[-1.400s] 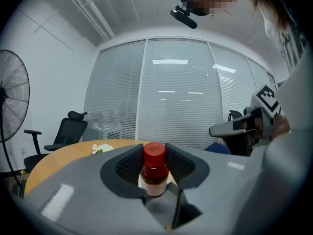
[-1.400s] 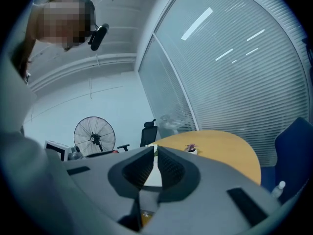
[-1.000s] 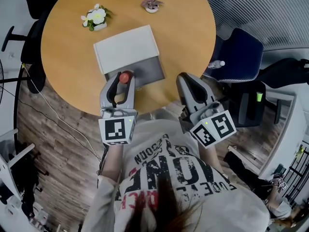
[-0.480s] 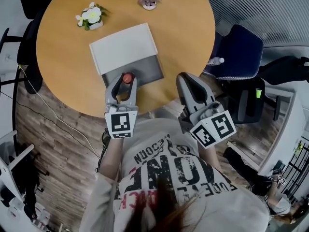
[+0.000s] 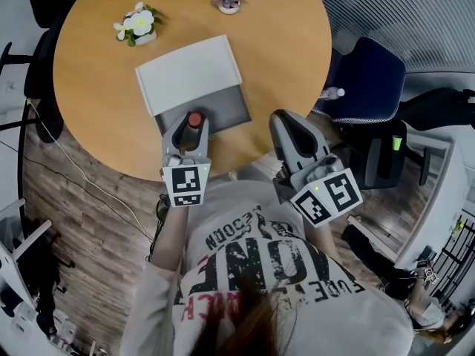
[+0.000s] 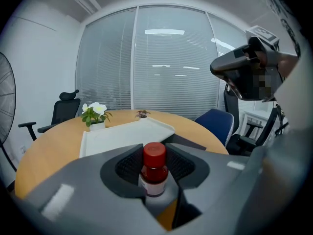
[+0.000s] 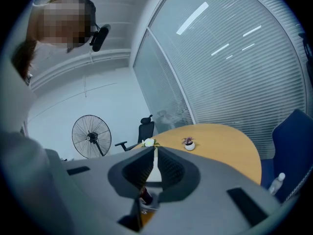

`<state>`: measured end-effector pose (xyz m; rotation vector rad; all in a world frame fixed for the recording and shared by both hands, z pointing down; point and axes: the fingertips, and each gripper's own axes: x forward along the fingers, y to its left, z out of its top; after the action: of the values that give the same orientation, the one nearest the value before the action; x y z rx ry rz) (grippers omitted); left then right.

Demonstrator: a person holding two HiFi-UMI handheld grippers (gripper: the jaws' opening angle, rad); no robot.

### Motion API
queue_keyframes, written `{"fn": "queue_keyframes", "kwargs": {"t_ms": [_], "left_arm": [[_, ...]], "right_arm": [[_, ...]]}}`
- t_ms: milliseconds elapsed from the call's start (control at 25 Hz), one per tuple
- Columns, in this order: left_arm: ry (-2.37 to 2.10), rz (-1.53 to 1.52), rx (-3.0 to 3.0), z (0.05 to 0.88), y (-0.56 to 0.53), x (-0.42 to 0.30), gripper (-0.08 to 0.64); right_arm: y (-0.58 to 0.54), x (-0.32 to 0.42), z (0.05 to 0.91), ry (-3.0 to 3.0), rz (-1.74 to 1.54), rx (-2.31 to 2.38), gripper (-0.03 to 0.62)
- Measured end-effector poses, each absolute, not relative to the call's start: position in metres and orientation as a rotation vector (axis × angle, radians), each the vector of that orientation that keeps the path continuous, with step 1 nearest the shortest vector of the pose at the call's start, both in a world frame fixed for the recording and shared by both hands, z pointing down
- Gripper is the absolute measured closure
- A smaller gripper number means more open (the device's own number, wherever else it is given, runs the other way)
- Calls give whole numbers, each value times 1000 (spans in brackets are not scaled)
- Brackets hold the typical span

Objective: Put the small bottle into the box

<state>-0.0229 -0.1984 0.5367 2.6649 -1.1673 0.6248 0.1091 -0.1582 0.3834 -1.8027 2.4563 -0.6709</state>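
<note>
Small dark-bodied bottle with a red cap and a pale label point(image 5: 194, 119) stands upright in the left gripper point(image 6: 155, 166). The ribbed black pads press on its sides, and the jaws stand partly apart to fit it. The bottle is at the near edge of the flat open box point(image 5: 226, 111), over the 7 o'clock corner of the dark grey tray. Whether its base touches the tray floor cannot be made out.

The box's white lid point(image 5: 189, 73) lies laid back at 12 o'clock from the tray, on the round wooden counter point(image 5: 289, 43). The right gripper point(image 7: 154, 166) hangs near the counter's rim, at about 4 o'clock from the box. Its jaws are drawn together with nothing between the pads.

A pot of white flowers point(image 5: 139, 27) at 10 o'clock and a small purple potted plant point(image 5: 228, 0) at 12 o'clock sit well apart from the box, out of the way.

By the look of it, the task is most of the way through. The bottle has been picked up and brought to the box, and the open lid leaves the tray free to receive it. What appears to remain is setting the bottle fully down inside the tray, opening the left gripper's jaws, and drawing the gripper back without tipping the bottle over.
</note>
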Motion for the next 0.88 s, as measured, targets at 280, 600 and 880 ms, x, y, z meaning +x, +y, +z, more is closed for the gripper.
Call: {"fn": "queue_keyframes", "kwargs": {"t_ms": [280, 600, 880], "left_arm": [[-1134, 668, 2669, 542, -197, -20, 413], [-1102, 750, 2664, 548, -186, -24, 411], [-1085, 799, 2652, 557, -178, -28, 411]], "right_arm": [[-159, 108, 385, 2455, -678, -1802, 561], [-159, 107, 382, 2450, -673, -1805, 561], [-159, 100, 381, 2465, -664, -1788, 561]]}}
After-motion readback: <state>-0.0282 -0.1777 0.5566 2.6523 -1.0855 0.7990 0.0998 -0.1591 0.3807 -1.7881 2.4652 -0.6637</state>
